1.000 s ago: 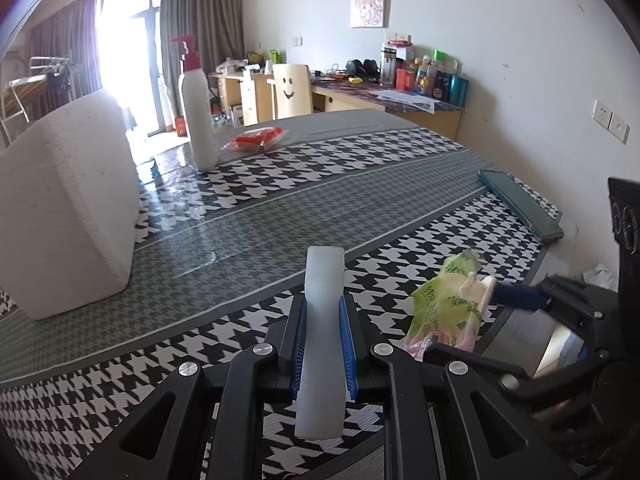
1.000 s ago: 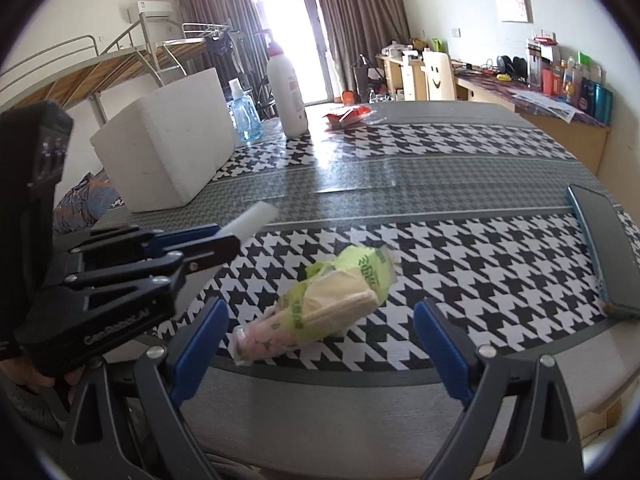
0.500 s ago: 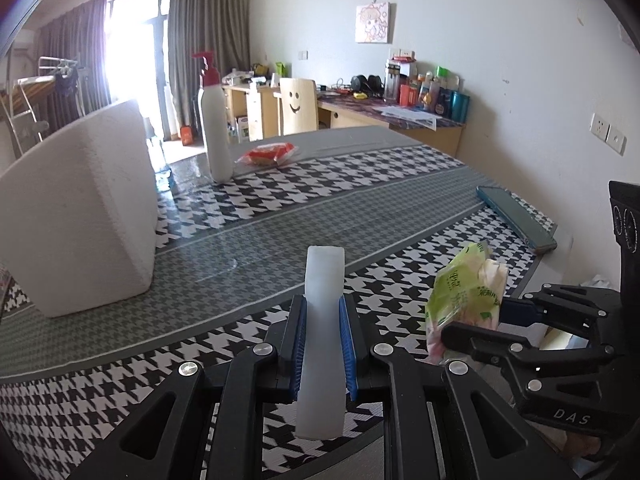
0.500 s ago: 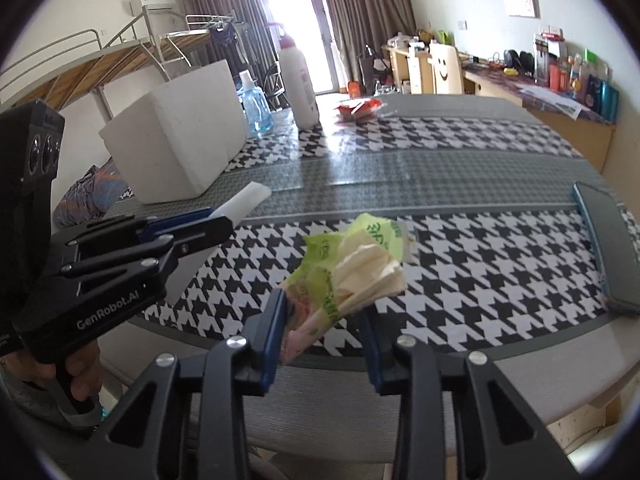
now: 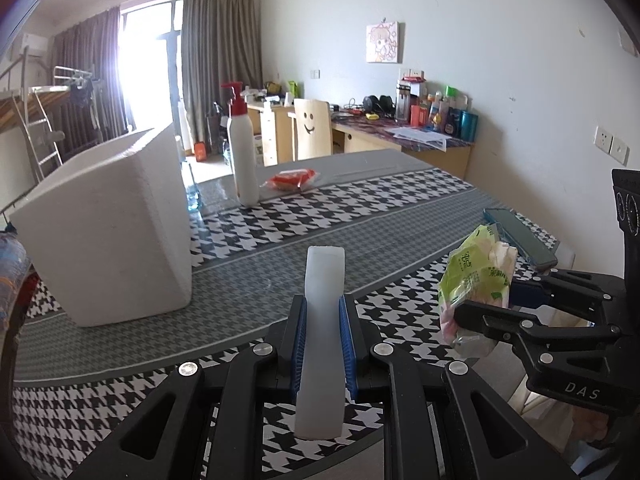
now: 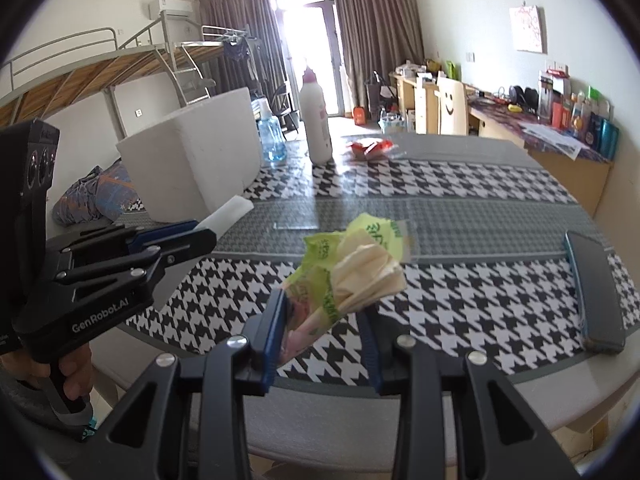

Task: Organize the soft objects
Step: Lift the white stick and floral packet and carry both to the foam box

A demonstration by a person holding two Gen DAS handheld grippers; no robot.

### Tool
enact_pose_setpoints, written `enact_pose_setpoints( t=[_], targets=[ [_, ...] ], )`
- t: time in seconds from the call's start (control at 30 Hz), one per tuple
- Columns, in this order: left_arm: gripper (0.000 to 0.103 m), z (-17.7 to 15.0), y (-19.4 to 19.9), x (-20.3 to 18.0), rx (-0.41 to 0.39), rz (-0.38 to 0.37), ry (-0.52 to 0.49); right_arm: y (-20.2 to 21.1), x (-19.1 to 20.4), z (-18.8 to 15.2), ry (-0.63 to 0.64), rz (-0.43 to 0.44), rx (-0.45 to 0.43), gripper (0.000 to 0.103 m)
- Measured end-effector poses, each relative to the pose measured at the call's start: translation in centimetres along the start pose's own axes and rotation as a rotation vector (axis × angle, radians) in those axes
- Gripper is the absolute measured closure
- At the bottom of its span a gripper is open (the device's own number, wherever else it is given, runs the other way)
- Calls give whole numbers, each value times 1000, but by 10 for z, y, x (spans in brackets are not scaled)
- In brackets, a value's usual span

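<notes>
- The right tool was wide open a moment ago, with the tissue pack lying on the desk. Now its two blue pads are squeezing the pack, and the pack is up in the air, off the desk.
- That means the pick-up is done. I think the next job is carrying the pack to the white foam box, but that is only my guess.
- The pack is soft. It is getting squashed, and cream tissues are puffing out of its top.
- The left tool is gripping a pale white strip, just as it was before. The strip is sticking out forward, above the desk.
- The right tool is being held low at the near edge of the desk, pointing across it. The left tool is beside it, on its left, tipped a little upward.
- A white pump bottle and a red packet are sitting far back on the desk.
</notes>
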State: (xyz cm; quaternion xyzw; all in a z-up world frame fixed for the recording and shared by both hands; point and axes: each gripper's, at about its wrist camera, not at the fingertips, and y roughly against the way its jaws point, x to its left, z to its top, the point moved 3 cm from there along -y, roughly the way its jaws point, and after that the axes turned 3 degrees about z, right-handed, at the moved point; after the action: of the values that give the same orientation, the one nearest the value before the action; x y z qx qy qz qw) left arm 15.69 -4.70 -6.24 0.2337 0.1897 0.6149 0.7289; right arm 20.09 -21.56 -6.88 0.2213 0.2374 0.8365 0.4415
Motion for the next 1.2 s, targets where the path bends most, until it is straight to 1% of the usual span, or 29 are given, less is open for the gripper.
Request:
enact_pose_setpoints(
  t=[0.23, 0.4, 0.5, 0.6, 0.8, 1.2],
  targets=[
    [85, 6, 8, 9, -23, 19, 6, 2, 1, 12, 27, -1, -29, 63],
    [85, 11, 15, 14, -33, 2, 15, 3, 2, 19, 41, 3, -45, 63],
    [85, 14, 18, 16, -44, 13, 18, 4, 3, 23, 49, 7, -55, 63],
    [85, 16, 22, 20, -54, 24, 19, 6, 6, 26, 72, 19, -85, 63],
    [85, 23, 30, 25, -80, 36, 17, 5, 7, 33, 83, 19, -92, 63],
    [85, 35, 44, 33, -134, 67, 14, 9, 15, 50, 118, 30, -139, 63]
  ],
)
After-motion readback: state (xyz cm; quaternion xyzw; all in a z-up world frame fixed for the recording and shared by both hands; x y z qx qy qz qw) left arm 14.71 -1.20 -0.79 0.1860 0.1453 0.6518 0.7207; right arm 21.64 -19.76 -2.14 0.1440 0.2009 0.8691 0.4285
